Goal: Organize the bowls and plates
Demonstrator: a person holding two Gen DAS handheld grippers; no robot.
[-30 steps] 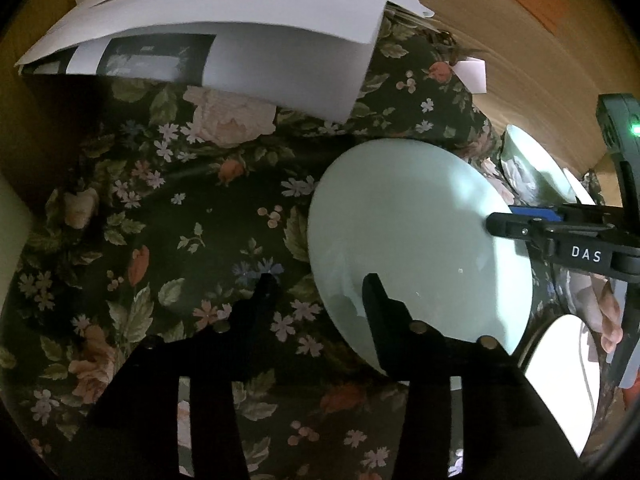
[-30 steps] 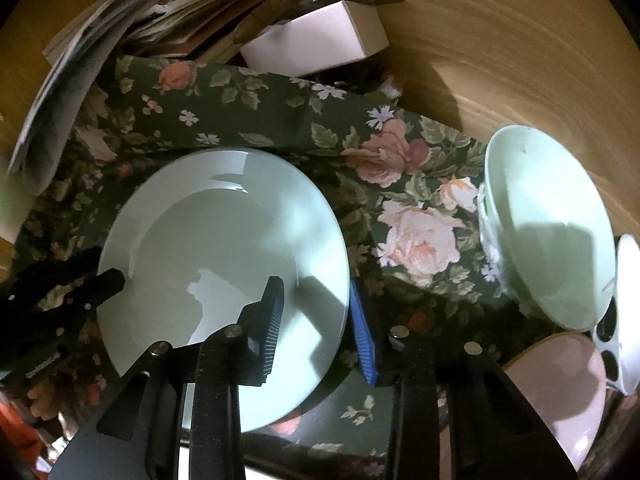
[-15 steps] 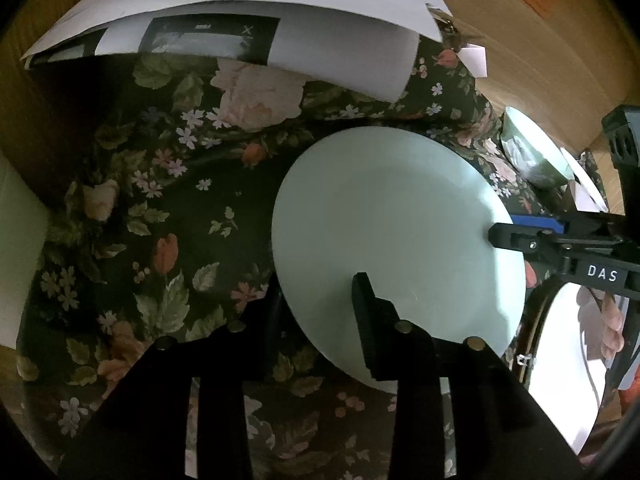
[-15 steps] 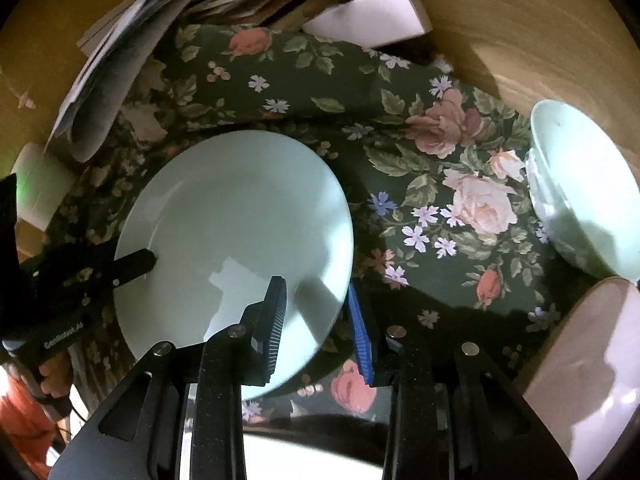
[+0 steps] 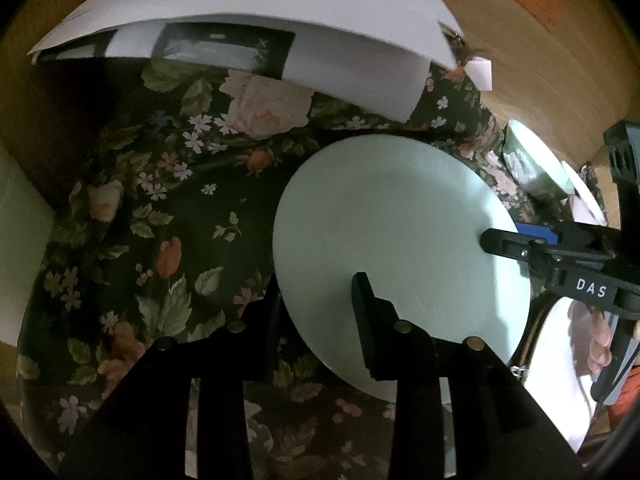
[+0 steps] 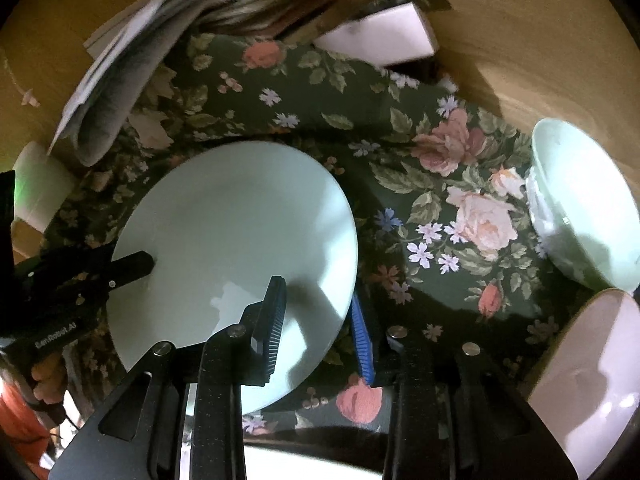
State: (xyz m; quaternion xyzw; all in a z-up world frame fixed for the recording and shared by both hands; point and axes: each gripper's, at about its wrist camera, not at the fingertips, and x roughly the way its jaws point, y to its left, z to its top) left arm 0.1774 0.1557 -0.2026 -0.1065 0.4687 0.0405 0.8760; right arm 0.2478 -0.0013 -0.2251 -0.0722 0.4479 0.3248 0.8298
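Observation:
A pale green plate point(image 5: 392, 232) is held above the dark floral tablecloth point(image 5: 168, 216) by both grippers. My left gripper point(image 5: 316, 320) grips the plate's near rim, one finger above and one below. My right gripper point(image 6: 320, 312) grips the opposite rim point(image 6: 240, 240) the same way; it also shows in the left wrist view point(image 5: 516, 240). A pale green bowl point(image 6: 584, 200) stands on the cloth at the right. A pinkish plate point(image 6: 592, 380) lies at the lower right.
A pile of white papers point(image 5: 256, 20) lies on the cloth's far side. A white box point(image 6: 380, 36) and books sit at the back. A white plate point(image 5: 560, 364) lies under the held plate's right edge. Wooden tabletop point(image 6: 540, 40) surrounds the cloth.
The plate, held by both grippers, has moved up off the cloth and toward the left. The green bowl has slid further right in the right wrist view.

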